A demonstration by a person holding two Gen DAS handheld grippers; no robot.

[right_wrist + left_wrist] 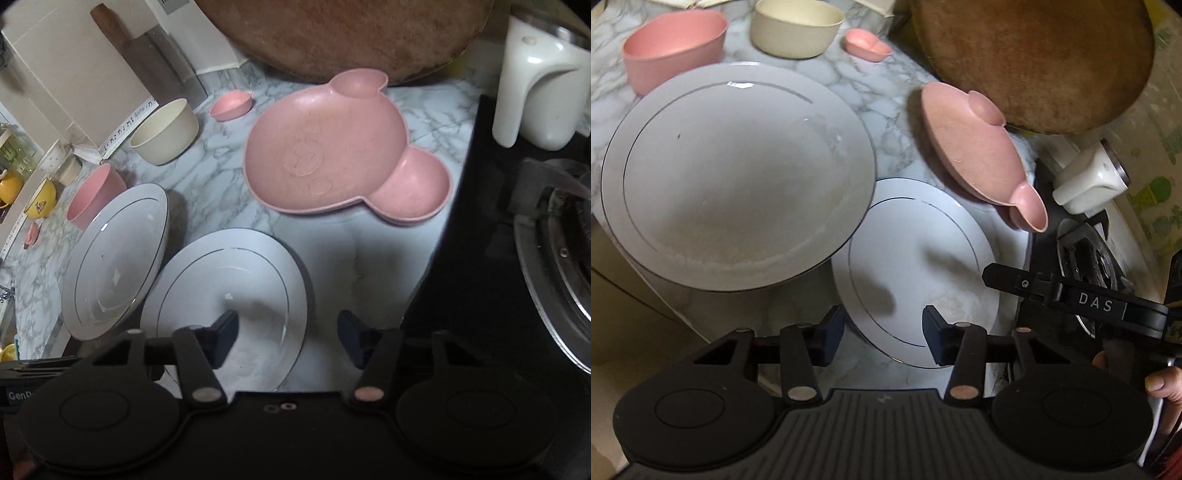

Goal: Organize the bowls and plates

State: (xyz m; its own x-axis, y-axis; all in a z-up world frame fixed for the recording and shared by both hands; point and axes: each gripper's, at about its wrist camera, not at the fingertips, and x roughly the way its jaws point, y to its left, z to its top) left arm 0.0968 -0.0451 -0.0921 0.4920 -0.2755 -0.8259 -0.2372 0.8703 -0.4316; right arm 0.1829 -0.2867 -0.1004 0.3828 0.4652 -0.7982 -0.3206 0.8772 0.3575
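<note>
Where plates (225,295) overlap, kettle (532,85) (white), stove (554,258)

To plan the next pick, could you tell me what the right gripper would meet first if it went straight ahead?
Probably the nearer white plate, whose right edge lies between the open right gripper jaws; depth is unclear.

"DAS": white letters on the black right gripper (1097,302) arm, left wrist view. "GenR…", cut off: label on a black device (18,397), right wrist view's left edge.
</note>
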